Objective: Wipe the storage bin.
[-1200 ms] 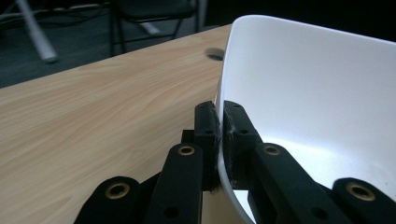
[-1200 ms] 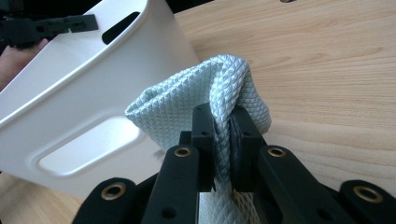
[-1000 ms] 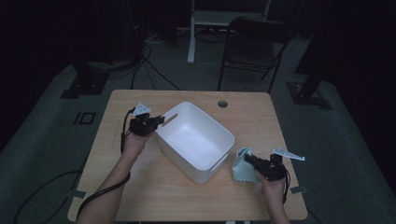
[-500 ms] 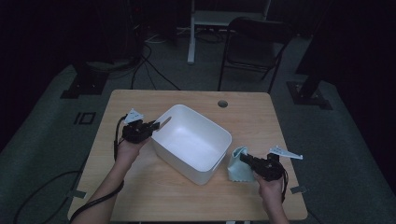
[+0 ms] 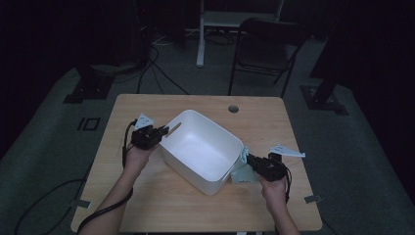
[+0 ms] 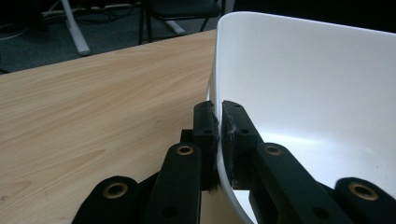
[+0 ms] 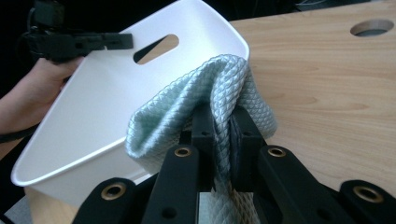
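A white plastic tub (image 5: pixel 200 149) sits askew in the middle of the wooden table (image 5: pixel 293 122). My left gripper (image 5: pixel 164 131) is shut on the tub's left rim. In the left gripper view its jaws (image 6: pixel 218 121) pinch the thin white wall (image 6: pixel 303 84), having just closed tighter on it. My right gripper (image 5: pixel 249 159) is shut on a pale green quilted cloth (image 5: pixel 241 171) at the tub's near right corner. In the right gripper view the cloth (image 7: pixel 201 88) bunches up between the jaws (image 7: pixel 223 121) and touches the tub's rim (image 7: pixel 102 107). The left gripper (image 7: pixel 121 41) shows beyond, by the handle slot.
A round cable hole (image 5: pixel 233 108) lies near the table's far edge. A dark folding chair (image 5: pixel 266 44) and a white stand (image 5: pixel 200 39) are on the floor behind the table. Cables run across the floor at the far left.
The right gripper has carried the cloth up and left, against the tub's corner. The left gripper has shifted slightly left and nearer on the rim, and the tub has turned a little.
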The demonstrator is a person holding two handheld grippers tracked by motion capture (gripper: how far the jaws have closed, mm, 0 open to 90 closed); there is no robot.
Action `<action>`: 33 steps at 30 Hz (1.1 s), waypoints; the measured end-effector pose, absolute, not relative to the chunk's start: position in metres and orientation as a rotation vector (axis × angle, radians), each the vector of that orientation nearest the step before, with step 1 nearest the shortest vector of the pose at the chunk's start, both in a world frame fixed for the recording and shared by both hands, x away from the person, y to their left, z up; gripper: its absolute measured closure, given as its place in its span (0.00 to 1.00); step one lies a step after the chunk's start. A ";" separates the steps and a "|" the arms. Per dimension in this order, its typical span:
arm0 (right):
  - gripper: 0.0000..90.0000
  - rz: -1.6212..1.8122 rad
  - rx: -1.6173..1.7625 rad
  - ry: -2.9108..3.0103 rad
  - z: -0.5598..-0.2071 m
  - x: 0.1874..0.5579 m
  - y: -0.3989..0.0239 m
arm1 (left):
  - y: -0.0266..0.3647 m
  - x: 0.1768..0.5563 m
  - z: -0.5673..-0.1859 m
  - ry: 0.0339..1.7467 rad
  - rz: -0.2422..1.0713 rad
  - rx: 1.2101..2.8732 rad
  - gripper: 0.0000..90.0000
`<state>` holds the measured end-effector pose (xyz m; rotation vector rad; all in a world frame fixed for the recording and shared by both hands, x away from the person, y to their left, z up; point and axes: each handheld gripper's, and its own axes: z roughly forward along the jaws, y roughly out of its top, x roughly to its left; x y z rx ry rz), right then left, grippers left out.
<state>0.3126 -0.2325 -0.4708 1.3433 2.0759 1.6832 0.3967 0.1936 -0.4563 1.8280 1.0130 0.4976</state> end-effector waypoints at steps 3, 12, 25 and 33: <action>0.92 1.682 1.361 2.075 -0.475 0.312 -0.232 | 0.193 0.397 -0.457 1.016 0.494 1.823 0.94; 0.92 1.655 1.387 2.084 -0.483 0.314 -0.231 | 0.189 0.392 -0.457 1.028 0.513 1.815 0.94; 0.93 1.594 1.457 2.108 -0.504 0.322 -0.232 | 0.188 0.389 -0.457 1.007 0.528 1.833 0.93; 0.93 1.532 1.507 2.143 -0.520 0.329 -0.229 | 0.187 0.388 -0.457 1.013 0.538 1.837 0.93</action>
